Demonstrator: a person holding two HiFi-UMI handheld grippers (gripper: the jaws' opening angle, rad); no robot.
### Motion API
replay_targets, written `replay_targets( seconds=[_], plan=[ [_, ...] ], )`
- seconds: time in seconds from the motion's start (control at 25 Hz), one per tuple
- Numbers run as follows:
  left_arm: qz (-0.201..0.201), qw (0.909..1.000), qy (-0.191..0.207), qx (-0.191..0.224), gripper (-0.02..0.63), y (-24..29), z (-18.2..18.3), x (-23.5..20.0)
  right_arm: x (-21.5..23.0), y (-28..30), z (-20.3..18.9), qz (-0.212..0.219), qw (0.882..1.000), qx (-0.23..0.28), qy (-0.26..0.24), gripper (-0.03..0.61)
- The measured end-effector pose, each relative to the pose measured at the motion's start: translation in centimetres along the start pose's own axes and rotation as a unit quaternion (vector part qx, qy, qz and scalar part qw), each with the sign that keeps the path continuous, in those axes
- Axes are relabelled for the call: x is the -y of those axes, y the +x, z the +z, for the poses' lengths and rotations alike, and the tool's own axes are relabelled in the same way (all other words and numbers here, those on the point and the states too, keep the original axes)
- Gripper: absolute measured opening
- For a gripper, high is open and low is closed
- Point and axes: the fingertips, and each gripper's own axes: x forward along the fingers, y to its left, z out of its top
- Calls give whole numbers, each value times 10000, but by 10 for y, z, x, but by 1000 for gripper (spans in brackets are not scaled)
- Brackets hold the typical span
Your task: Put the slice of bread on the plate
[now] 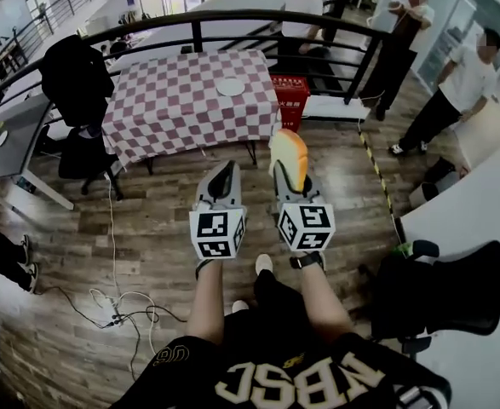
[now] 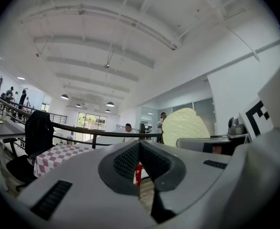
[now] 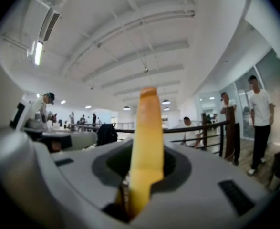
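Observation:
A slice of bread (image 1: 288, 158), pale with a tan crust, stands on edge in my right gripper (image 1: 292, 181), whose jaws are shut on its lower part. In the right gripper view the bread (image 3: 148, 128) shows edge-on, rising out of the right gripper (image 3: 144, 168). My left gripper (image 1: 226, 173) is held level beside it, shut and empty. The left gripper view shows the left gripper (image 2: 140, 149) with its jaws together, and the bread (image 2: 185, 126) off to the right. A white plate (image 1: 230, 86) lies on the checkered table (image 1: 173, 100) ahead, well away from both grippers.
A black chair draped with a jacket (image 1: 77, 77) stands left of the table, and a red box (image 1: 290, 93) sits at its right end. A black railing (image 1: 232, 17) runs behind. People (image 1: 462, 83) stand at the back right. Cables (image 1: 117, 301) lie on the wooden floor.

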Motion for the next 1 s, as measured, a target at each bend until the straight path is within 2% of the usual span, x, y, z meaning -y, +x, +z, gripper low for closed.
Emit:
replay_targets(
  seconds=[0.12, 0.24, 0.44, 0.64, 0.76, 1.0],
  plan=[
    [144, 9996, -98, -216, 18, 15, -11, -27, -3, 32, -11, 119, 9997, -17, 192, 98],
    [91, 9995, -29, -294, 18, 45, -10, -42, 1, 76, -12, 325, 9990, -52, 290, 98],
    [361, 9989, 102, -274, 18, 113, 3, -66, 32, 144, 9, 334, 9984, 66, 462, 98],
    [452, 9989, 40, -78, 17, 177, 17, -75, 66, 189, 30, 604, 9955, 88, 722, 98],
    [326, 9995, 37, -27, 17, 214, 17, -65, 93, 204, 34, 547, 9967, 152, 578, 98],
    [-178, 9995, -115, 219, 17, 269, 24, -31, 144, 231, 45, 474, 9975, 293, 435, 98]
  ],
)
